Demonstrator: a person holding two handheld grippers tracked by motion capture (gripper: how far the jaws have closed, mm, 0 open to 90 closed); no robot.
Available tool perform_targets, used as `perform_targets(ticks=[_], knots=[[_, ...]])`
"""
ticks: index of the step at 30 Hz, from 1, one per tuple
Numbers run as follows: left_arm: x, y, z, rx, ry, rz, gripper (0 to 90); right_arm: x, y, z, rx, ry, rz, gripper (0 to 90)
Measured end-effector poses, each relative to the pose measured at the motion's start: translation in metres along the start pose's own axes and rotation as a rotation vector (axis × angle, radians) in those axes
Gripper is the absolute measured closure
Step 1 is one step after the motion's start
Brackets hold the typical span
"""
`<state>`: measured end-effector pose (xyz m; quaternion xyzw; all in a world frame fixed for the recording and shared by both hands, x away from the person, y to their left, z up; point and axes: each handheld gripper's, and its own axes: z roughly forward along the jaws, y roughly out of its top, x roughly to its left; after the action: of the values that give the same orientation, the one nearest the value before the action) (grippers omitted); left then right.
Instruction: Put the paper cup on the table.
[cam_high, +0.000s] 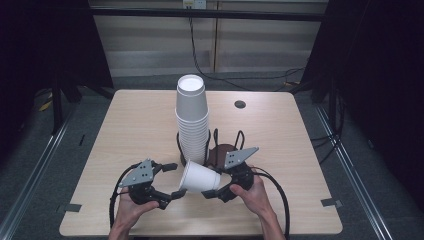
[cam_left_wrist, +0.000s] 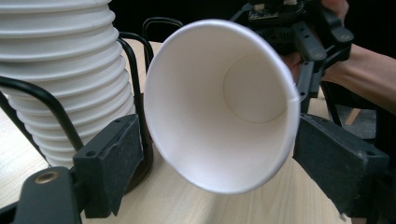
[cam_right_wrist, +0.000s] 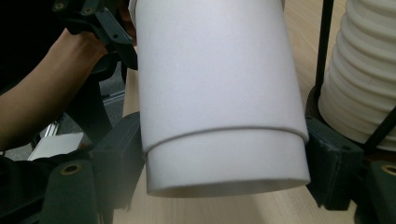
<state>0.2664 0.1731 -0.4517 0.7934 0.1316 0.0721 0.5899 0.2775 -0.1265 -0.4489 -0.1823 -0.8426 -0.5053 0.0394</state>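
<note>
Gripping base of white paper cup (cam_high: 199, 177) sideways: right gripper (cam_high: 218, 191). Left gripper (cam_high: 171, 181) spread wide around rim, near cup stack (cam_high: 192, 120).

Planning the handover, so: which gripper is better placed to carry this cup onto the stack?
Right, probably. The right gripper already clamps the cup near its base, beside the stack. The left gripper merely flanks the rim, jaws open.

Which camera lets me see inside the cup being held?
The left gripper view: the cup faces it mouth-on, showing its inner wall and bottom. The right gripper view shows its outside and base end; the high view shows it sideways between both grippers.
</note>
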Motion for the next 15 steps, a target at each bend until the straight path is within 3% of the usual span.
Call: perform_targets(ticks=[10,15], knots=[[0.000,0.001,-0.002,-0.032,-0.011,-0.010,15.4,0.003,-0.008,0.003,-0.055,-0.002,-0.003,23.6],[0.001,0.000,0.000,-0.037,-0.023,-0.016,15.2,0.003,-0.010,0.005,-0.086,0.020,-0.008,23.6]])
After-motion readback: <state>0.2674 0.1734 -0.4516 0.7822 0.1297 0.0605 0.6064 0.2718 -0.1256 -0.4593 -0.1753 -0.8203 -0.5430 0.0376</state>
